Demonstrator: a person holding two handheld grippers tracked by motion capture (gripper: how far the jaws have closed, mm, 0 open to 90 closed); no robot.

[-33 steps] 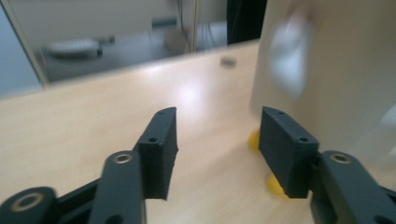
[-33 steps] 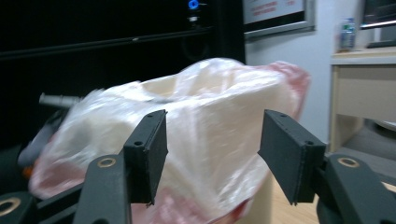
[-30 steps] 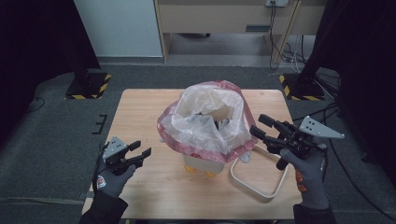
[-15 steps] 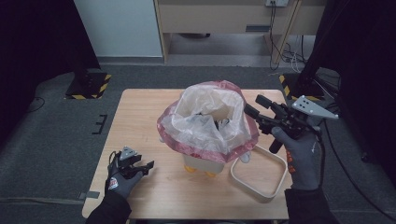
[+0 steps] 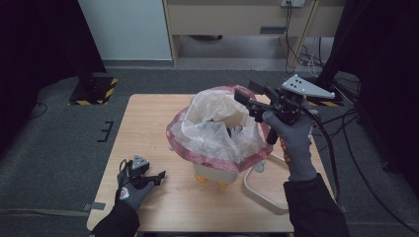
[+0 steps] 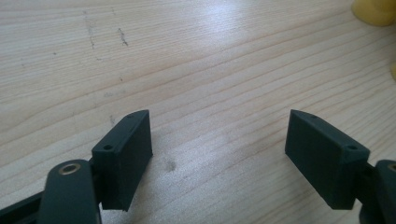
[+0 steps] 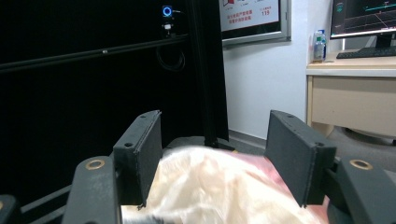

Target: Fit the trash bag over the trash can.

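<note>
Bin (image 5: 213, 170) with bag (image 5: 217, 129) at table (image 5: 148, 118) centre. Right gripper (image 5: 249, 98) at bag's 2 o'clock, jaws apart, empty: come down over the bunched top, pinch film only. Left gripper (image 5: 154, 177) at 7 o'clock, just opening, empty.

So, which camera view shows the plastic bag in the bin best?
The high view: the whole plastic bag shows, draped over the bin's rim. The right gripper view gives only its crumpled top between open jaws. The left gripper view faces the table.

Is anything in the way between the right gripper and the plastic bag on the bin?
Nothing visible. The right gripper, jaws open, hangs just above the plastic bag, with clear air between them.
</note>
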